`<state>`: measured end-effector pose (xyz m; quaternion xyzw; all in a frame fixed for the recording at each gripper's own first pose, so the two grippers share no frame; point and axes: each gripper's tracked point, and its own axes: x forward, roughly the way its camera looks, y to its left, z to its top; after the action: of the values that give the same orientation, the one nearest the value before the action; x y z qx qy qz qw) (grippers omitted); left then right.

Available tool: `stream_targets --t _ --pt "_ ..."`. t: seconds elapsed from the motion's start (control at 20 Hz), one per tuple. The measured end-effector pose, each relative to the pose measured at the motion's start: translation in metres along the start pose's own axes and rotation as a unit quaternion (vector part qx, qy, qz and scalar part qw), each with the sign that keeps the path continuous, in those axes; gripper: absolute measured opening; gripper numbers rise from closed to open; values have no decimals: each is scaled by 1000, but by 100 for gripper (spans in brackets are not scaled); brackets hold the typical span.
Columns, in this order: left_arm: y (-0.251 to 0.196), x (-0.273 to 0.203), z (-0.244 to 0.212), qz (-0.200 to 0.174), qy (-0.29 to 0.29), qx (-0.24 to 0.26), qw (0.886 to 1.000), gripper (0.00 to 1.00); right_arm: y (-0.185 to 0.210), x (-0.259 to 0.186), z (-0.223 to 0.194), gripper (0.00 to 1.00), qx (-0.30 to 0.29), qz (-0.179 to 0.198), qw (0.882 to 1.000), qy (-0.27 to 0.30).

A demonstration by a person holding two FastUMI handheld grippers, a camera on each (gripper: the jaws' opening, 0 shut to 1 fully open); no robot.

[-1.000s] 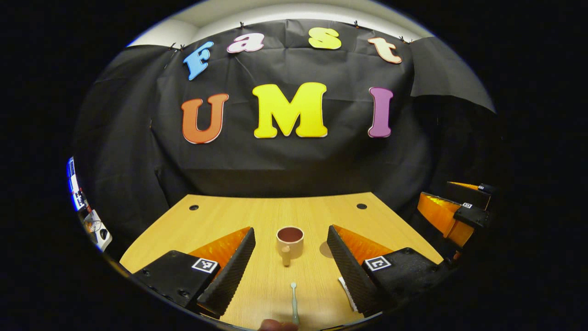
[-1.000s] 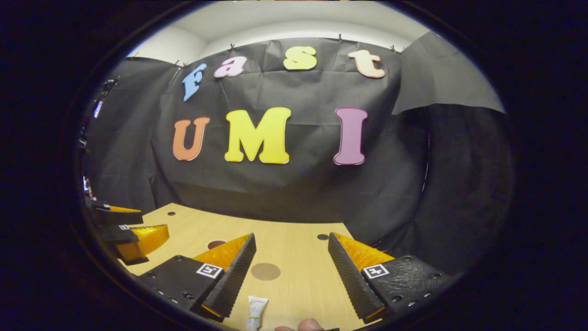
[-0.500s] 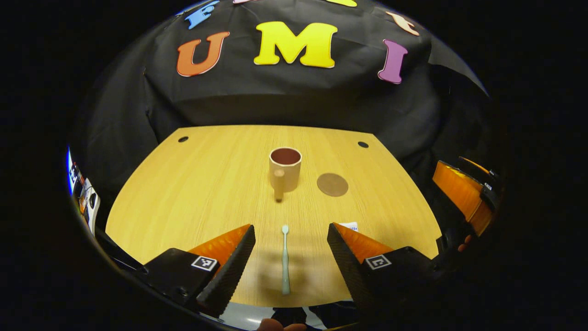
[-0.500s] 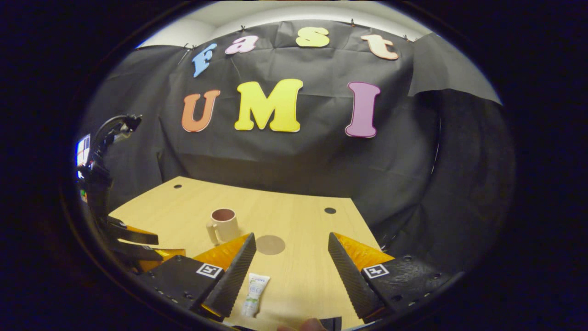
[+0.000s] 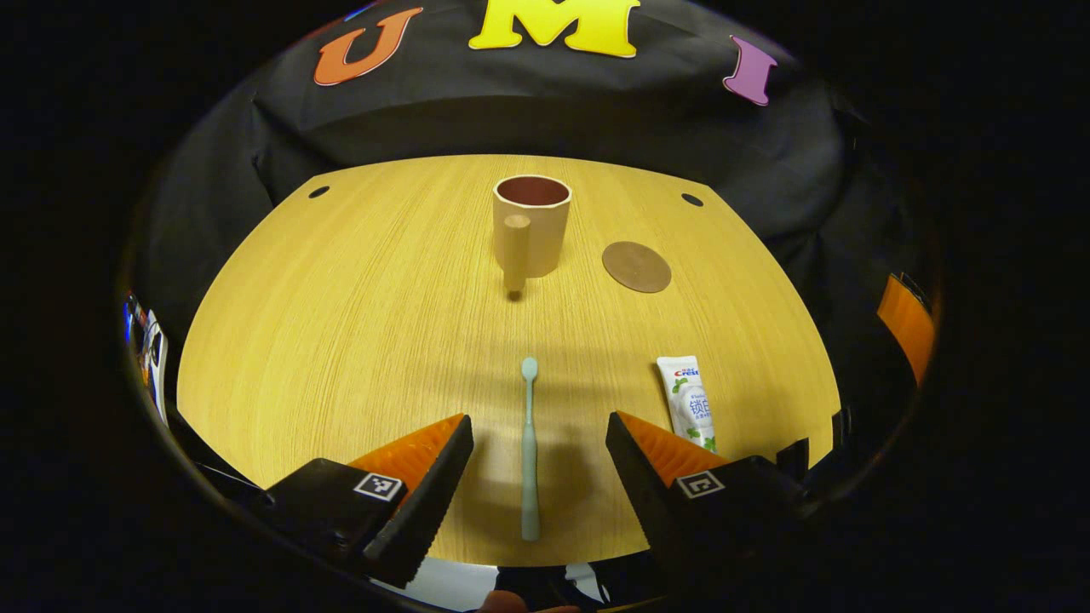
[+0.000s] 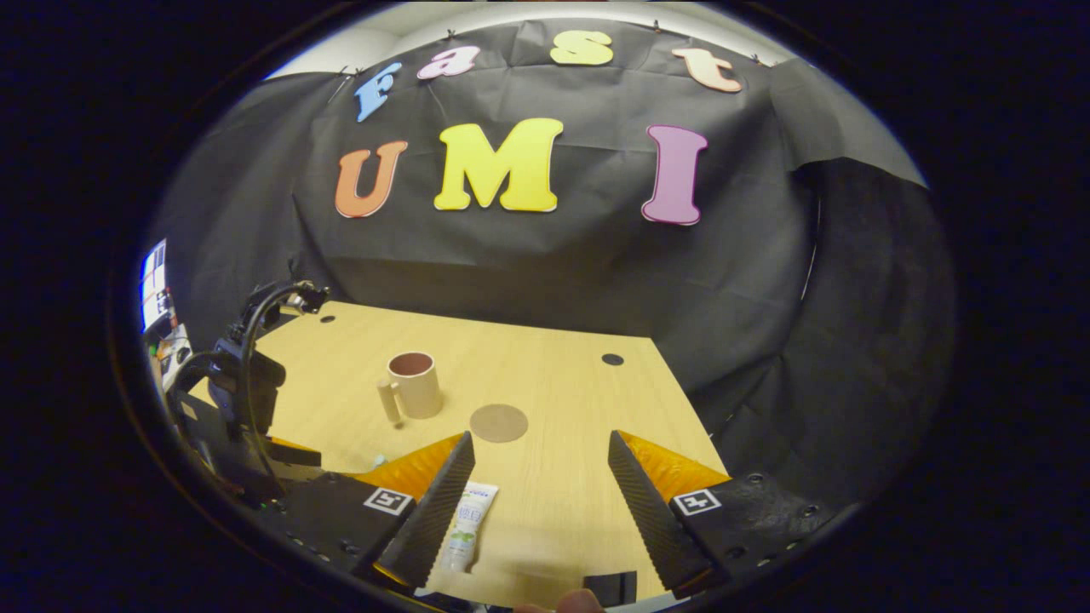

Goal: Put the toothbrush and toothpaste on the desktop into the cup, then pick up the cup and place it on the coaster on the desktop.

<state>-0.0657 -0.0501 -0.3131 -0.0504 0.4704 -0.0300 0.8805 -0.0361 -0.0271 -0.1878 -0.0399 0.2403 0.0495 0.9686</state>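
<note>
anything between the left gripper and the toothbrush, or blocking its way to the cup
Nothing visible. The toothbrush lies flat between the open left gripper fingers, and bare desktop runs from it to the cup.

1. I see a yellow-tan desk (image 5: 341, 323) with fine wood grain and small dark round holes near its far corners.
2. The cup (image 5: 531, 223) is beige outside, reddish-brown inside, with a beige handle.
3. The coaster (image 5: 636, 266) is plain brown.
4. The toothbrush (image 5: 529, 443) is pale mint green all along.
5. The toothpaste (image 5: 691, 400) is white, with green leaf marks and red and blue print.
6. From my right gripper view, the cup (image 6: 413, 385) reads cream and the coaster (image 6: 499, 422) tan-brown.
7. The wall (image 6: 553, 255) is black cloth.
</note>
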Motion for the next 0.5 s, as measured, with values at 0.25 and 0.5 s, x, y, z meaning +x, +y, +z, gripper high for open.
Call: stream_targets --t 0.25,0.5 --pt "6 21 -9 4 29 -3 1000 97 1 -2 -8 95 -5 0 1000 12" --pt "8 34 -17 3 57 -2 998 82 0 -7 -10 92 -9 -4 1000 13"
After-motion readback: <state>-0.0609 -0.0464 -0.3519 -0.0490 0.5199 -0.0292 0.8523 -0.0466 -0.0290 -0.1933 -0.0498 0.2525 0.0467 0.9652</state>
